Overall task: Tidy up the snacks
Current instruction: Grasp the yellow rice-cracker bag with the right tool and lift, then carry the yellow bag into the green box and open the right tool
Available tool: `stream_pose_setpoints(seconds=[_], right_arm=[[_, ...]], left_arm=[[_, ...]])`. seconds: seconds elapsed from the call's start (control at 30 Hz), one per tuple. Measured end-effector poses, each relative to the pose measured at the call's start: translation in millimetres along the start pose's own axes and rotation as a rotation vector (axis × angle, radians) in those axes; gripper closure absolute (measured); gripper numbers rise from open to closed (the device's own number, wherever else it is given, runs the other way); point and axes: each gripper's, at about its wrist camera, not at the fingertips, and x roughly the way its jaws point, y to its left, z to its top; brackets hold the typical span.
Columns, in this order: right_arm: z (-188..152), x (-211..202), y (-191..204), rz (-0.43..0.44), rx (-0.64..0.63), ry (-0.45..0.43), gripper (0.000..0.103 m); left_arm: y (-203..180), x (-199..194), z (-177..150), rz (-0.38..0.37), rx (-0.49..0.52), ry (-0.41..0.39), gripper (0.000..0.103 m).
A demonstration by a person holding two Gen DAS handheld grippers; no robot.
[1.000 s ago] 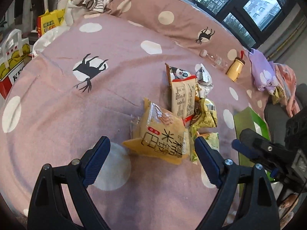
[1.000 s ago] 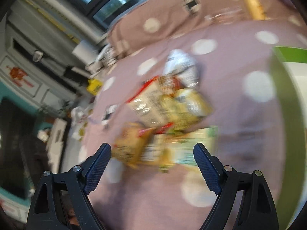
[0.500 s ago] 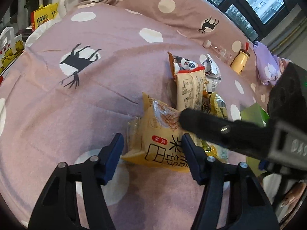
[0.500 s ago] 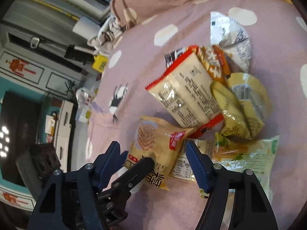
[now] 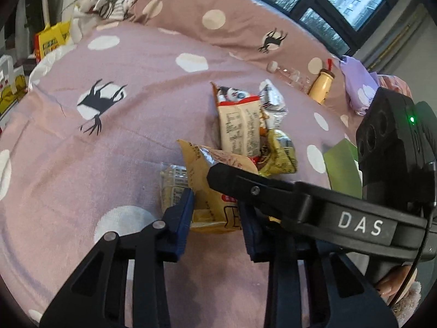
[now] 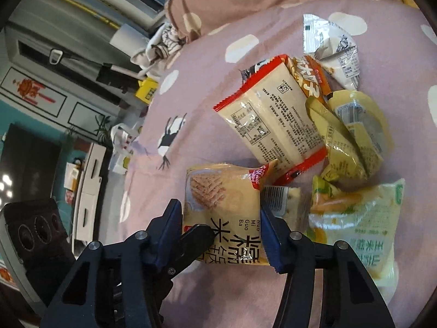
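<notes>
A pile of snack packets lies on a pink polka-dot bedspread (image 5: 114,142). The nearest is a yellow rice-cracker packet (image 5: 210,205) (image 6: 224,213). My left gripper (image 5: 215,218) has its blue pads against both sides of it. My right gripper (image 6: 221,232) also pinches this packet between its pads, and its black finger crosses the left wrist view (image 5: 273,191). Behind lie a cream packet with red ends (image 6: 273,120), yellow-green packets (image 6: 355,134), a white packet (image 6: 333,46) and a pale green packet (image 6: 360,224).
A green box (image 5: 341,166) sits at the right of the pile. A tan bottle (image 5: 322,87) and a clear bottle (image 5: 289,73) lie by the pillow (image 5: 218,22). Yellow boxes (image 5: 50,41) and bags stand past the bed's left edge.
Both grippers have narrowed from wide open onto the yellow rice-cracker packet. The right gripper swung in from the right and now crosses the left wrist view.
</notes>
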Motion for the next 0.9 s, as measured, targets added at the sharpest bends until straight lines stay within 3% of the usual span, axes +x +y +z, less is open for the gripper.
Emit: stream_pose_setpoints(seconds=[0.27, 0.5, 0.9], right_arm=[[-13.7, -46.9, 15.6, -0.006, -0.042, -0.144, 0.045], [-25.2, -121.4, 32.0, -0.034, -0.113, -0.312, 0.044], [-38.1, -238.8, 11.4, -0.161, -0.128, -0.552, 0.044]], left_arm=[[-34.2, -34.1, -4.7, -0.038, 0.083, -0.118, 0.072], [-85.4, -74.8, -6.4, -0.112, 0.181, -0.242, 0.074], [-184.5, -87.1, -7.5, -0.244, 0.339, -0.31, 0.074]])
